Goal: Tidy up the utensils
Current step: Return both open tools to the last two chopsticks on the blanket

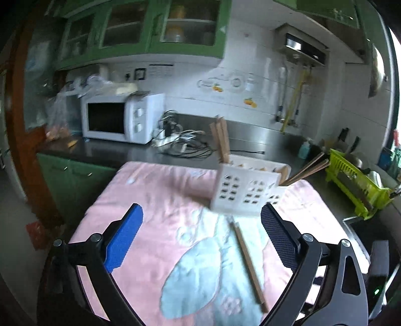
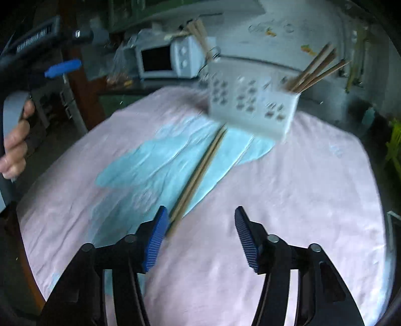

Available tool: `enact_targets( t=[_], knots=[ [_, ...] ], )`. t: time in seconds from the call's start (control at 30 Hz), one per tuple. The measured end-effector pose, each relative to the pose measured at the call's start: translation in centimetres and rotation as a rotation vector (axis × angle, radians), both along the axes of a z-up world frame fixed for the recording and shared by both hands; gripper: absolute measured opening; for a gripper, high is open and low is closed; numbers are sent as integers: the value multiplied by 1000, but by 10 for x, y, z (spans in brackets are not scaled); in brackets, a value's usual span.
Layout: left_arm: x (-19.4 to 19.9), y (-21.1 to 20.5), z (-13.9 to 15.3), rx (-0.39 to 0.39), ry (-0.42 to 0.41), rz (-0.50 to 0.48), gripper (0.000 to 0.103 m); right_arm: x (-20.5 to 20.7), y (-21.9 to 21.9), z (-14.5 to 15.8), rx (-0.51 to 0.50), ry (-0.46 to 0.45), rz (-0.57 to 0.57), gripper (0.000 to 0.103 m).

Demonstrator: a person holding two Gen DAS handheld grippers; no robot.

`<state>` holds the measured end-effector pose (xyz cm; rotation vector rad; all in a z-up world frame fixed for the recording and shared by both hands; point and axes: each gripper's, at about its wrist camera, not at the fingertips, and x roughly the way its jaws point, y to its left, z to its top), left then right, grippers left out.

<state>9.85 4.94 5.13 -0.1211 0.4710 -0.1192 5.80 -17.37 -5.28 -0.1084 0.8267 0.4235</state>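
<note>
Chopsticks (image 2: pixel 198 173), one loose pair, lie on the pink cloth (image 2: pixel 300 188) before the white holder (image 2: pixel 253 100). Left gripper (image 1: pixel 201 240) and right gripper (image 2: pixel 200 235): both spread, empty. Risk: the thin sticks may roll or separate if pinched off-centre.

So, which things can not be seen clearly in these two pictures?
- White utensil holder: motion blur in both views; its inside dividers are hidden by its own walls.
- Loose chopsticks on the cloth: right wrist view, near end hidden behind the right gripper finger; blur hides whether one or two.
- Left gripper: open, and its body is cut off by the bottom edge.
- Cabinet contents: left wrist view, too blurred.
</note>
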Motion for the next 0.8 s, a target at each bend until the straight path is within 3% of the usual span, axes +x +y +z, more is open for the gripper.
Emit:
enact_targets(
  t=[0.27, 0.43, 0.6, 0.8],
  knots=[
    [-21, 29, -26, -28, 46, 56, 94, 7, 30, -45, -18, 93, 29, 25],
    [-21, 35, -39, -54, 83, 65, 95, 8, 35, -47, -62, 63, 9, 12],
    [-19, 38, -54, -103, 116, 61, 96, 10, 26, -45, -51, 69, -13, 10],
    [-15, 13, -73, -58, 180, 12, 97, 14, 7, -44, -35, 75, -57, 8]
  ],
)
